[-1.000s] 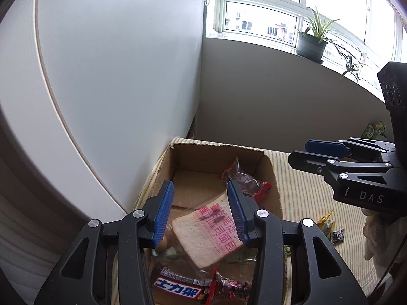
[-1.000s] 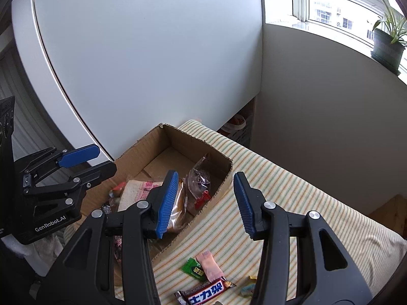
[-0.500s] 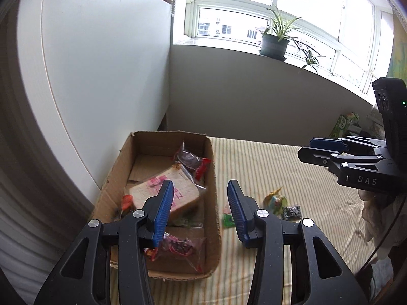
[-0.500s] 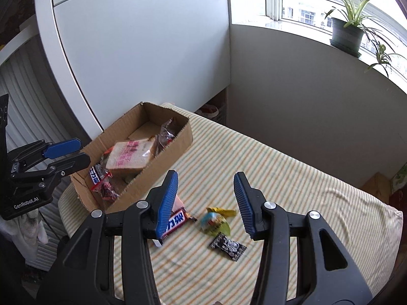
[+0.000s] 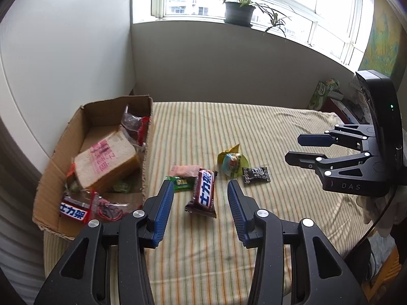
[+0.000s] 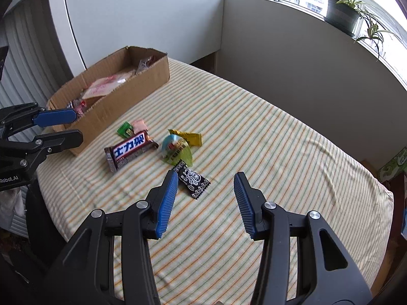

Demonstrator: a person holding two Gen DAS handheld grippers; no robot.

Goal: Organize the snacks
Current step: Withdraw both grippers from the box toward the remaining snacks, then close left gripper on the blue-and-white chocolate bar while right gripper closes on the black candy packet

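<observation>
- Claws first: left gripper (image 5: 201,203) stands part open and empty, the bar (image 5: 203,193) straight ahead between its blue pads, not touched; right gripper (image 6: 206,193) is likewise part open and empty, the black packet (image 6: 193,181) just ahead by its left pad.
- Bar lies long axis roughly along the left claw's pointing line, so the pads would close across its narrow width; left hand is nearer it.
- Beyond: green packet (image 5: 182,183) and pink packet (image 5: 183,170) touch the bar's left side; round snack (image 5: 232,164) sits apart to its right.
- Box (image 5: 51,190) lies left, its wall close to the pile, already holding bread (image 5: 106,162).
- Striped cloth (image 5: 254,132) beyond is open room.
</observation>
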